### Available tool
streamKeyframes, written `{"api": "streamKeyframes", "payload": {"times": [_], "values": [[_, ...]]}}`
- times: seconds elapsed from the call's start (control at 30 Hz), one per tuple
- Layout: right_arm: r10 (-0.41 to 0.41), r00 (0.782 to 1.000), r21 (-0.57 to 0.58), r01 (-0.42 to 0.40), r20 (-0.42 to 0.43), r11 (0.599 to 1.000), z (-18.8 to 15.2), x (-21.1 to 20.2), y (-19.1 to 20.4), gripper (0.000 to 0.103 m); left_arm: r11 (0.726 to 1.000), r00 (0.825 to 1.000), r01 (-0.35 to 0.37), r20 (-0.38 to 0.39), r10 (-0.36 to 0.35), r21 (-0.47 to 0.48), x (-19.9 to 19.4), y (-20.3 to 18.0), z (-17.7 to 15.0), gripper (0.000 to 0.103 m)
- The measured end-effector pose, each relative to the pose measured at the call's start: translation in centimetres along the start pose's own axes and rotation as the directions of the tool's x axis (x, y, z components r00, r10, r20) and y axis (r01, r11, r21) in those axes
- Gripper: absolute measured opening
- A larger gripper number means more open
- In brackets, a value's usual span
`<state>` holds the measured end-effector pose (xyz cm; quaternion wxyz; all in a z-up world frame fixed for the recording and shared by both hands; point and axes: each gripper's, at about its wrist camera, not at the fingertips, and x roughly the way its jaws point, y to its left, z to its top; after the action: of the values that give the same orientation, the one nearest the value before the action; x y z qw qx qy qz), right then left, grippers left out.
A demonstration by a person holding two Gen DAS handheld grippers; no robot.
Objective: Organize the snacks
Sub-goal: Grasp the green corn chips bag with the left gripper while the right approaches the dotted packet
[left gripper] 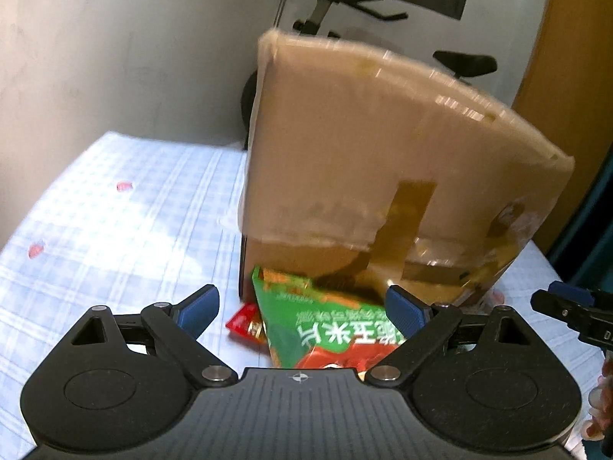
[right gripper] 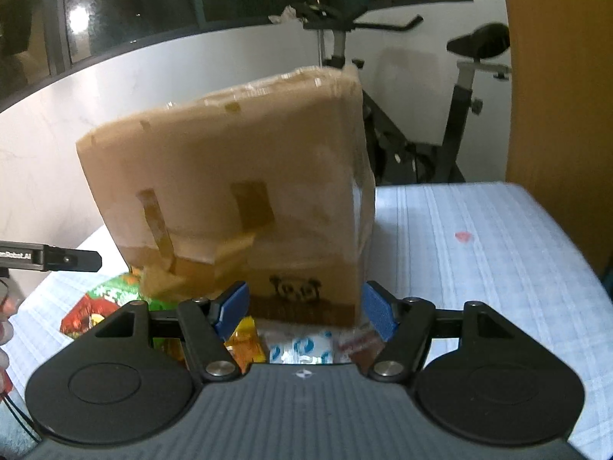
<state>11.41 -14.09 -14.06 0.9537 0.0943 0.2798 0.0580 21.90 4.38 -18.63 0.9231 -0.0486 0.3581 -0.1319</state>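
While the cardboard box [left gripper: 383, 145] stands tall over the blue checked cloth [left gripper: 115, 211], its taped flap hanging over its front and blurred, the snacks lie heaped at its foot and none can be seen inside it. In the left wrist view, at 9 o'clock there is only cloth with a few small red marks. At 6 o'clock the left gripper [left gripper: 302, 312] has its jaws spread wide and holds nothing; the green snack bag [left gripper: 325, 329] lies between and just beyond its blue pads, with a red packet [left gripper: 245, 322] beside it at about 7 o'clock, both near the base of the box. At 3 o'clock the tip of the other tool juts in.

In the right wrist view, the green bag shows at 8 o'clock under the tip of the left tool. At 6 o'clock the right gripper [right gripper: 304, 312] is likewise wide open and empty, its pads either side of the lower front of the box, whether touching I cannot tell. Just before it lie an orange packet [right gripper: 245, 339], a white and blue packet [right gripper: 302, 349] and a reddish packet [right gripper: 356, 345]. At 1 o'clock an exercise bike [right gripper: 452, 115] stands behind the table.

I judge the step to be the start of gathering: choosing a packet to lift. The next move calls for closing on the green bag's crinkly edge without sliding it under the box, and for getting the drooping flap out of the way
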Motion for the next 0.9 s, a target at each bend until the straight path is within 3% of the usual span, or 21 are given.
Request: {"api": "streamKeyframes", "payload": {"times": [0.17, 0.33, 0.53, 0.7, 0.9], "values": [[-0.001, 0.999, 0.01, 0.001, -0.034, 1.0, -1.0, 0.7, -0.6, 0.069, 1.0, 0.999, 0.006, -0.052, -0.006, -0.011, 1.9, 0.5, -1.1, 0.094], [-0.005, 0.997, 0.005, 0.006, -0.076, 1.0, -2.4, 1.6, -0.8, 0.069, 0.995, 0.992, 0.095, -0.086, -0.097, -0.027, 3.1, 0.6, -2.3, 0.095], [-0.014, 0.992, -0.01, 0.013, -0.122, 1.0, -3.6, 3.2, -0.8, 0.069, 0.989, 0.985, 0.137, -0.097, -0.142, -0.051, 3.8, 0.6, -3.2, 0.094], [-0.003, 0.989, -0.06, -0.006, -0.149, 0.998, -4.2, 4.9, -0.1, 0.069, 0.977, 0.976, 0.198, -0.074, -0.203, -0.077, 3.5, 1.4, -3.8, 0.07], [-0.021, 0.991, -0.123, 0.004, -0.135, 0.992, -4.8, 6.5, 1.0, 0.061, 0.985, 0.985, 0.163, -0.051, -0.166, -0.055, 2.1, 0.5, -4.4, 0.064]]}}
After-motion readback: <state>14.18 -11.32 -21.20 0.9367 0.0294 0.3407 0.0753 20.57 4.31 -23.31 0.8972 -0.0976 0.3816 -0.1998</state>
